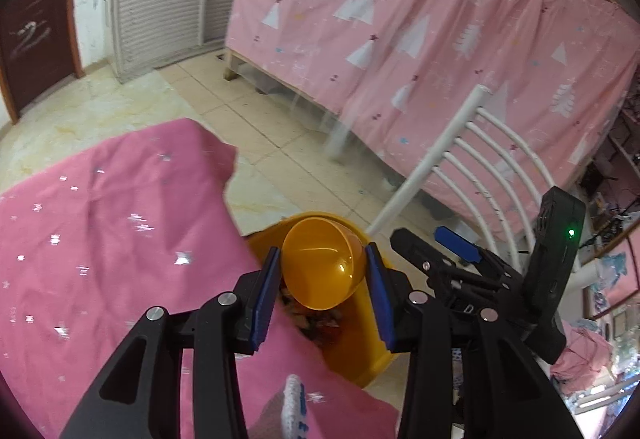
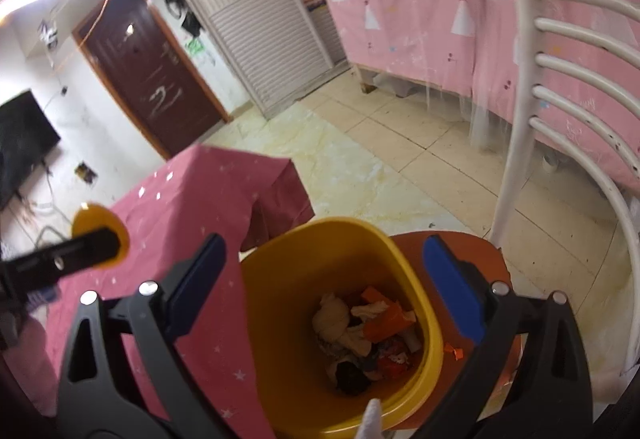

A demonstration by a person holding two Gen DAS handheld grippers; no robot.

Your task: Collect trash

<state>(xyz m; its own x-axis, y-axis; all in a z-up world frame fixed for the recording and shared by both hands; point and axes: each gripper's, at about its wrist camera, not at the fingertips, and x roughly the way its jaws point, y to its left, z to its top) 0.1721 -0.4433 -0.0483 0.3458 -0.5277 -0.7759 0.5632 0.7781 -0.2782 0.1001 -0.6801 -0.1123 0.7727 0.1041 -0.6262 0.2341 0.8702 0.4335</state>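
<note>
Blue-padded black left gripper (image 1: 322, 275) fills the near view, its jaws around a glossy amber half-shell of translucent plastic (image 1: 322, 265), smooth, rounded like a split capsule, catching a thin streak of light; a sliver of gap shows on the left pad's side while the right pad looks to touch the shell's rim, so whether the shell is pinched or already slipping free I cannot tell. It hangs right above the mouth of the yellow plastic waste bin (image 2: 288, 279), and that bin is our landmark. Over the same bin hovers the black right gripper (image 2: 326, 279), jaws spread wide, nothing between them. Inside the bin lies a crumpled heap (image 2: 370, 335): whitish tissue, orange scraps, something dark, all soft and creased against the bin's hard, slick wall. So the collecting looks well along, with one shell about to join the pile. A small orange scrap (image 2: 453, 351) lies outside the bin on its right, on the orange seat the bin stands on, and that may remain to be picked. Left of the bin spreads a matte pink tablecloth dotted with silver stars (image 1: 100, 239); right of the bin rises a white chair back of curved metal rails (image 2: 580, 59). No other litter shows on the cloth.
</note>
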